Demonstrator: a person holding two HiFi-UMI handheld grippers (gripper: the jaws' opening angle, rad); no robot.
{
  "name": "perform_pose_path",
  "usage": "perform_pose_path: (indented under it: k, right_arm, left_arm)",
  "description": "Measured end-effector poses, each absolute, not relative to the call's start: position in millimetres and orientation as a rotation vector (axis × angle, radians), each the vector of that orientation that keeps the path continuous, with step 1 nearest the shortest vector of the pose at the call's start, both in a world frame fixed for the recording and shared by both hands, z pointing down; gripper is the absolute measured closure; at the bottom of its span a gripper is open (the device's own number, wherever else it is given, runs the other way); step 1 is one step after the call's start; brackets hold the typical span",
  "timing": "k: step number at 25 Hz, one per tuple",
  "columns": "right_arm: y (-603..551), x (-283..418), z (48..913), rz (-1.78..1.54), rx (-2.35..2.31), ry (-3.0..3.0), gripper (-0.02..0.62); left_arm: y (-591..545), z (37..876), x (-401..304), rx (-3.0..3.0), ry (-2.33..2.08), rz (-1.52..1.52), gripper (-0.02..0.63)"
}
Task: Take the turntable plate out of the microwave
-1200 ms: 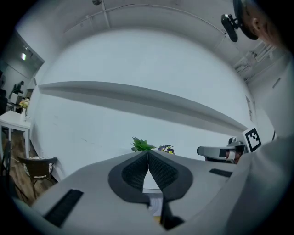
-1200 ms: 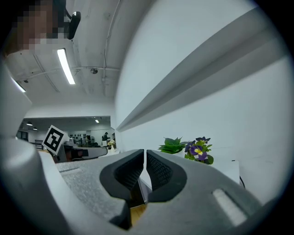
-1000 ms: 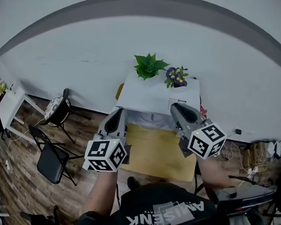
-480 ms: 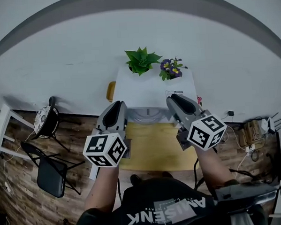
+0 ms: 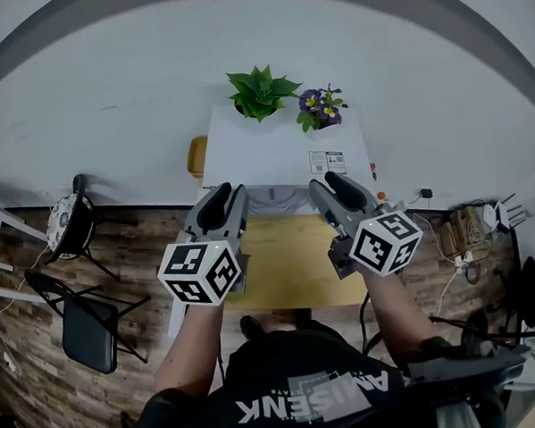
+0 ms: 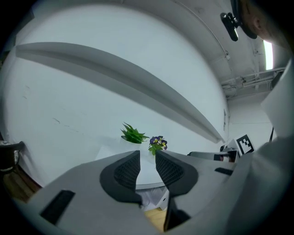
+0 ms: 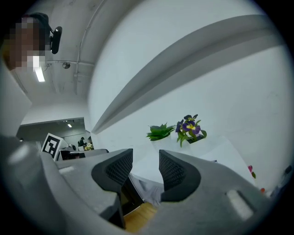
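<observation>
**Both grippers level in front of the microwave, nothing held**

My left gripper (image 5: 229, 197) and my right gripper (image 5: 325, 182) are side by side, well apart, both pointing at the front of the white box-shaped microwave (image 5: 273, 150). In the left gripper view the dark ribbed fingers (image 6: 127, 170) are spreading, with only a narrow gap and nothing between them. In the right gripper view my fingers (image 7: 172, 172) are spreading too, a little wider, and they are also empty.

The microwave stands on a yellow wooden tabletop (image 5: 288, 266). On its flat white top are a spiky green potted plant (image 5: 259, 91), a small pot of purple flowers (image 5: 318, 106) just beside it, and a small printed label (image 5: 321, 163) near the front right corner.

Under the front edge of that top, between my two grippers, lies a pale grey shape (image 5: 273, 199) with a curved outline. Beside it the right gripper view shows a dark opening. I cannot tell for sure whether the shape is the turntable plate, and I cannot make out its rim or surface. Neither gripper touches it
</observation>
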State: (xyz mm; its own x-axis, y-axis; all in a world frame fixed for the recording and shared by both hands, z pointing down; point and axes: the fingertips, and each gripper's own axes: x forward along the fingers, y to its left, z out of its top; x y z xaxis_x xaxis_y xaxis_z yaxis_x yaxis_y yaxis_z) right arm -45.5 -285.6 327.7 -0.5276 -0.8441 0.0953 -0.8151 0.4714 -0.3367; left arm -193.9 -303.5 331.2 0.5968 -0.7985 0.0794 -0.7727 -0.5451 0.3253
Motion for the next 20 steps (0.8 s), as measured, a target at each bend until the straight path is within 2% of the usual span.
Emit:
perform_pose_path:
  k: [5, 11, 15, 20]
  right_arm:
    - [-289.8, -29.4, 368.9, -0.634, -1.502, 2.612, 0.389]
    - [-289.3, -18.0, 431.9, -0.816, -1.499, 2.606, 0.385]
    - [-289.8, -14.5, 468.5, -0.954, -1.471, 2.571, 0.385]
    - [-291.8, -13.1, 509.8, -1.071, -1.456, 2.522, 0.385]
  left_arm:
    - [-301.3, 367.3, -181.2, 2.423, -1.271, -0.076, 0.502]
    - [-301.1, 427.1, -176.8, 2.268, -1.301, -0.001, 0.502]
    - [-299.1, 460.0, -167.4, 2.221, -1.265, 0.019, 0.442]
    - [-304.5, 500.7, -172.0, 2.149, -1.352, 0.083, 0.430]
